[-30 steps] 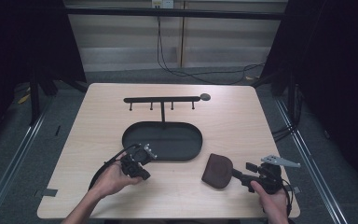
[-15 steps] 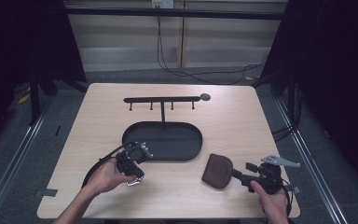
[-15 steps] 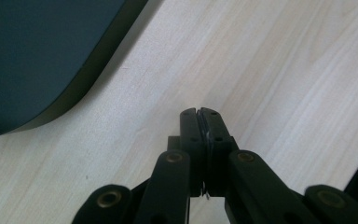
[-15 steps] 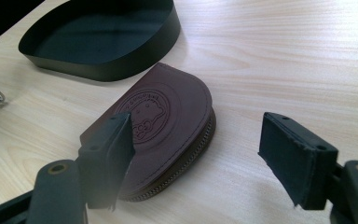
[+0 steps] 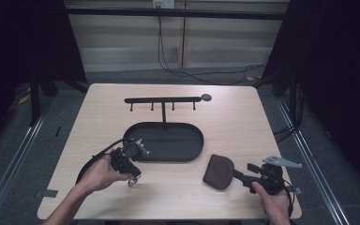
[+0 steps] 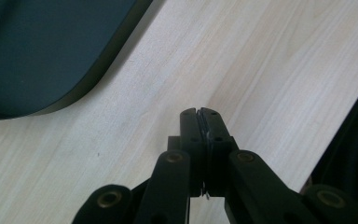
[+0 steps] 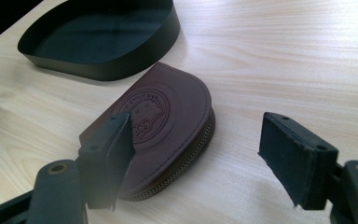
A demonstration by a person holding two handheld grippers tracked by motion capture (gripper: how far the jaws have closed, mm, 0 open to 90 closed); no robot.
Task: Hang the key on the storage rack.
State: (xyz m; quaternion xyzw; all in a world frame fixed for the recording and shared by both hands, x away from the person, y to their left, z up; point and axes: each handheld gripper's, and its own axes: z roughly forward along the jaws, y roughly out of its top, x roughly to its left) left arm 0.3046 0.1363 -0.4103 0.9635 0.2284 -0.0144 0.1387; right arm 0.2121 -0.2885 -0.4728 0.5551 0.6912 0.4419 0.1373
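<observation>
On the wooden table [image 5: 243, 122], the brown leather pouch [image 5: 218, 171] lay flat near the front edge, at about five o'clock from the black oval tray [image 5: 187, 154] and close to it without touching. In the right gripper view the pouch [image 7: 168, 126] showed a round stamped emblem on its flap and a zip along its curved edge, with the tray [image 7: 121, 65] beyond it at eleven o'clock.

The right gripper [image 5: 243, 174] rested low at the pouch's three o'clock side, its jaws spread wide. One finger [image 7: 112, 149] overlapped the near corner of the pouch, whether touching it or just above I could not tell, while the other stood well off over bare wood, so nothing was clamped.

The left gripper [image 5: 130, 178] sat in the left hand [image 5: 101, 176] at seven o'clock from the tray, just off its front left rim. Its jaws were pressed fully together, pad against pad. Something small and silvery showed at its tip in the high view, too small to identify. Its own view showed the closed tips [image 6: 200, 119] over bare wood, the tray's rim [image 6: 98, 70] at ten o'clock.

A black rack with small hooks [image 5: 164, 101] stood at twelve o'clock behind the tray.
</observation>
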